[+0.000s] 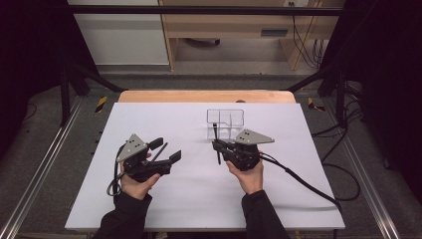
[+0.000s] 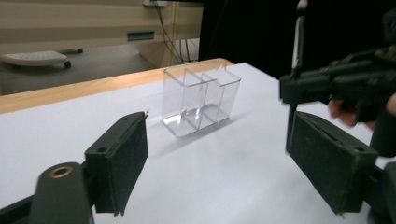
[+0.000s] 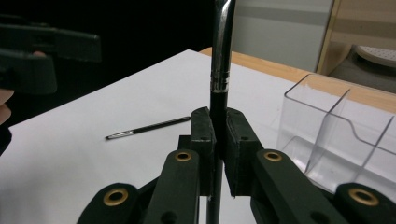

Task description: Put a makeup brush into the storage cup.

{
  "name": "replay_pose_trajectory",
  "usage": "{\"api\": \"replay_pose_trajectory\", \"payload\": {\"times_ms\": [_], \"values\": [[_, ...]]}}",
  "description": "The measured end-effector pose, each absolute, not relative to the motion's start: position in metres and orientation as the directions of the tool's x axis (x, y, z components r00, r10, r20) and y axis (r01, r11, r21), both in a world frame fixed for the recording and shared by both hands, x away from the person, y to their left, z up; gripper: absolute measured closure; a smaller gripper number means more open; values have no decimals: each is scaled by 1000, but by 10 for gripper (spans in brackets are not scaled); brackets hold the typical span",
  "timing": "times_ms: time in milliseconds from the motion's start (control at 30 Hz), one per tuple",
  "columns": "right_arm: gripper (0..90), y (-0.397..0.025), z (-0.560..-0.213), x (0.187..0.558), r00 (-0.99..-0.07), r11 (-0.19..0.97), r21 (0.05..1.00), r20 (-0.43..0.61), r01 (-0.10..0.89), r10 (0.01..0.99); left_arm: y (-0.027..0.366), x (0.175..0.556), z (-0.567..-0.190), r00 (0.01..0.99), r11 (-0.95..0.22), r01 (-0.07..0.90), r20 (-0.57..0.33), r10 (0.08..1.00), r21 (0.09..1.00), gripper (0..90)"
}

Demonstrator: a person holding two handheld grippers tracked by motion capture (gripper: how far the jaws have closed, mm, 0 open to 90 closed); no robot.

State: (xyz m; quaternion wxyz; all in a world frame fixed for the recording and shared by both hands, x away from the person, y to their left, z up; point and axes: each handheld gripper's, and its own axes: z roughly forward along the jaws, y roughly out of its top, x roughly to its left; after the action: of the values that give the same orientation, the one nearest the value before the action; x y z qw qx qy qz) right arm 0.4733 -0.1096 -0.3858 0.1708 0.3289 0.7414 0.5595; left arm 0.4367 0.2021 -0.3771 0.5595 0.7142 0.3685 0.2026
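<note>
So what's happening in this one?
A person holds a gripper in each hand over a white table. The right gripper is shut on a dark pen, held upright near a clear organizer. The left gripper is open and holds nothing. Another pen lies on the table.

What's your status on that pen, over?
Right gripper shut on upright pen, beside the clear organizer. Left gripper open, empty. Second pen lying on the table. Path clear.
</note>
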Motion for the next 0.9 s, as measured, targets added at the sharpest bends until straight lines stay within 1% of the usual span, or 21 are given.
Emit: {"api": "replay_pose_trajectory", "payload": {"times_ms": [200,567,700,900], "values": [[836,-115,-380,477,-706,138,949,110,284,699,219,435,-386,623,-117,312,-110,775,943,140],[836,-120,-374,487,-672,95,956,122,277,730,237,432,-394,592,-148,328,-81,802,933,117],[836,-122,-372,492,-659,80,958,128,275,741,243,429,-398,574,-173,330,-51,817,928,111],[837,-123,-368,499,-632,58,962,129,265,764,256,428,-404,554,-160,354,-69,830,922,106]]}}
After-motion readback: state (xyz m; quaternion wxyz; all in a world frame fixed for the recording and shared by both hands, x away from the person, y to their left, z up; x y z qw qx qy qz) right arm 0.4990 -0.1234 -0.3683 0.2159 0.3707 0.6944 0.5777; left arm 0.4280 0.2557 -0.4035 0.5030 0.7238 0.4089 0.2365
